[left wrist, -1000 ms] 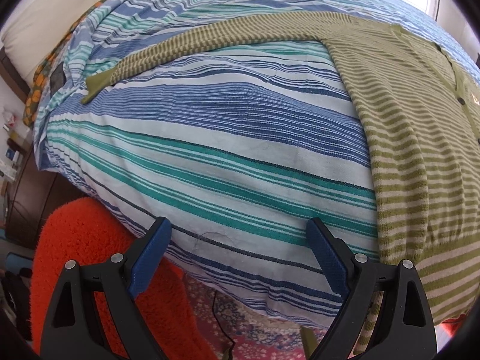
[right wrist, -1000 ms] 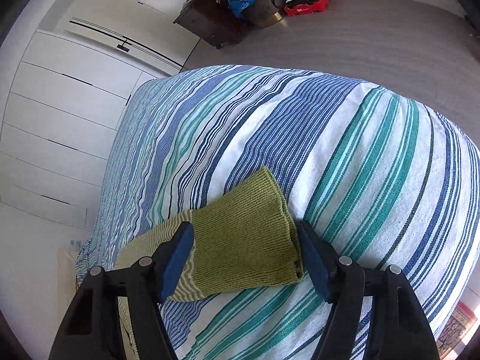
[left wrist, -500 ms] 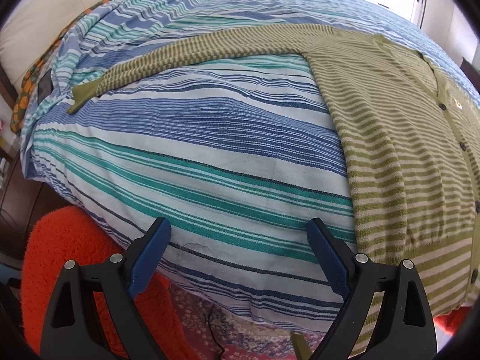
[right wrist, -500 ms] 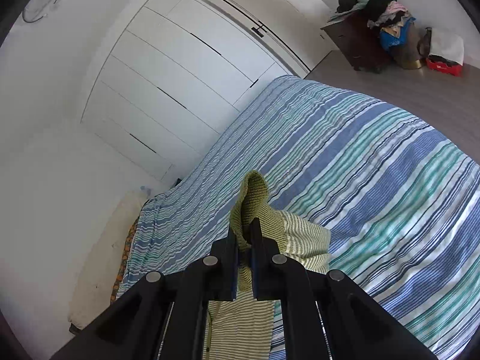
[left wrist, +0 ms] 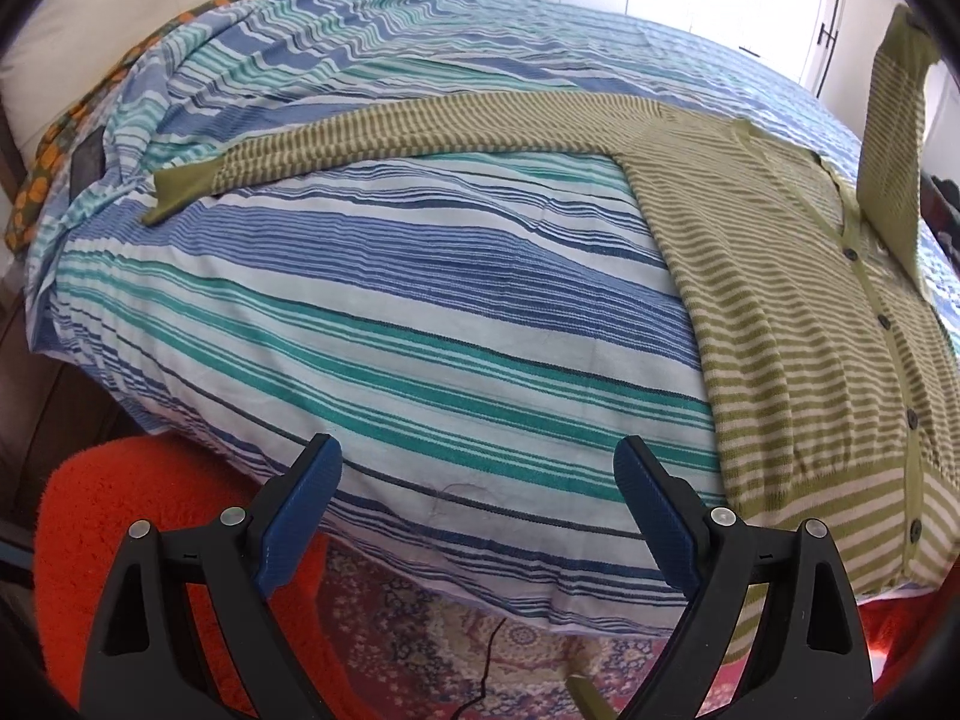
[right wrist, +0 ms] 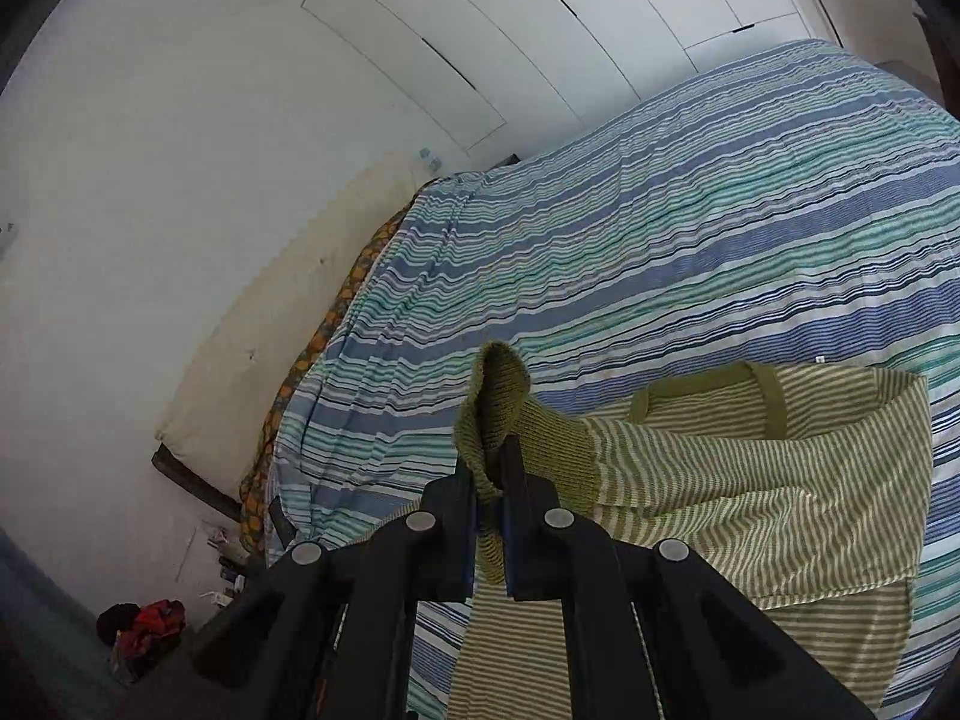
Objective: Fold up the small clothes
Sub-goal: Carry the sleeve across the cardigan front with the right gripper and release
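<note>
On the striped bedspread (left wrist: 390,324), left-wrist view: cardigan (left wrist: 798,324) lies flat w/ body to the right of the left gripper (left wrist: 477,516), which is spread wide, nothing in it. Flat sleeve (left wrist: 384,132) runs long-axis leftward from the body, beyond the left gripper, so left is nearer.

Right-wrist view: right gripper (right wrist: 489,516) pressed together, pinching the other sleeve's cuff (right wrist: 498,408), lifted above the cardigan body.

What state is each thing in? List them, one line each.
Striped cardigan: spread flat on the bed, buttoned.
Right sleeve: lifted off the bed, cuff pinched.
Left sleeve: stretched out flat.
Right hand-held gripper: shut on the sleeve cuff.
Left hand-held gripper: open, empty.
Striped bedspread: smooth.
</note>
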